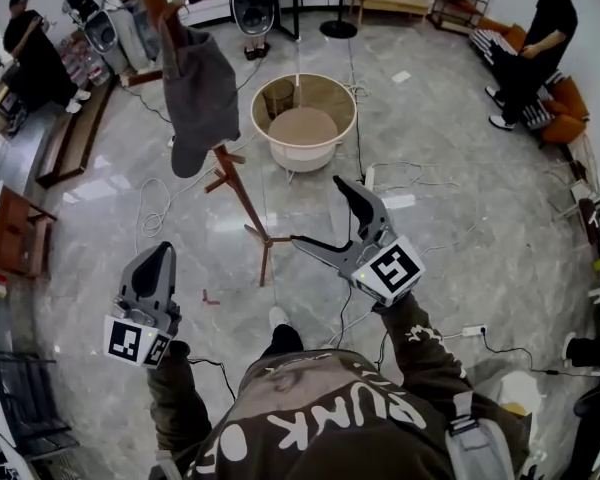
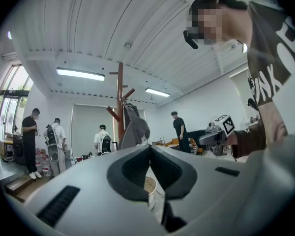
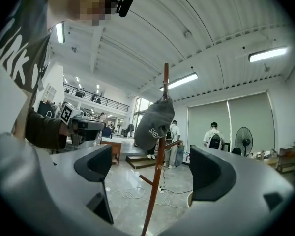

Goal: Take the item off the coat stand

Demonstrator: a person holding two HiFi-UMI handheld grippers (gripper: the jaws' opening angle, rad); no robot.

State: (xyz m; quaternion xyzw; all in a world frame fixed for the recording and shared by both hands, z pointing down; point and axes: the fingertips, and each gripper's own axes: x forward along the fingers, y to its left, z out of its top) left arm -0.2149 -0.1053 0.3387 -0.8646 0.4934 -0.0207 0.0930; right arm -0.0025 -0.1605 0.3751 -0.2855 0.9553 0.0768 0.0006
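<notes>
- The grey cap (image 1: 198, 98) hangs from the top of the wooden coat stand (image 1: 242, 200), draped over an upper peg with its crown sagging downward. Neither of your grippers touches it.
- Your right gripper (image 1: 317, 211) has its jaws spread wide with nothing between them that they touch. In the right gripper view the stand's pole and the cap show in the gap between them, farther off. In the head view, this gripper sits beside the stand's lower legs, well below the cap.
- Your left gripper (image 1: 164, 252) has its jaws pressed together and holds nothing. It is low on your left, well apart from the stand. In its own view, the cap and the pole stand beyond the closed tips.
- Behind the stand, a round cream tub (image 1: 267, 128) with a brown inside rests on the floor.
- Thin cables (image 1: 152, 208) trail across the pale marble floor (image 1: 460, 218) around the stand's base.
- Several people stand at the room's edges, among them a person in black (image 1: 536, 48) at the far right.
</notes>
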